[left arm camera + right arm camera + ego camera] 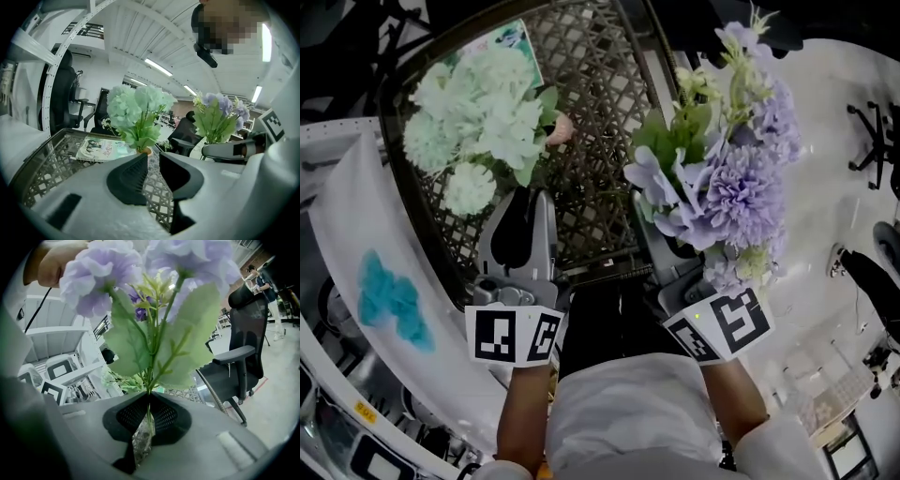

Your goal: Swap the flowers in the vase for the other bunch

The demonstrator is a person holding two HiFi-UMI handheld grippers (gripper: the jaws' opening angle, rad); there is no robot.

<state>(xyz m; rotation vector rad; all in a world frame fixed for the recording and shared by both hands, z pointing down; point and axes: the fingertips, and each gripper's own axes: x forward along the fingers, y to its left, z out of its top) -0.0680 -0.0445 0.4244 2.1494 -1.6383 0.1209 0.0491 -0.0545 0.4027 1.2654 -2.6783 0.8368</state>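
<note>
A pale green-white bunch (478, 117) stands in a small peach vase (562, 129) on the lattice table (600, 84). In the left gripper view that bunch (138, 115) and vase (147, 150) are just beyond the jaws. My left gripper (523, 202) (153, 157) is open and holds nothing, a short way in front of the vase. My right gripper (667, 246) (149, 401) is shut on the stems of a purple bunch (727, 178) (154, 296), held upright to the right of the vase. Its fingertips are hidden under the blooms in the head view.
A magazine (508, 42) (101, 149) lies on the table behind the vase. A white cloth with a teal patch (392, 298) hangs at the left. A black office chair (239, 357) stands past the table on the right.
</note>
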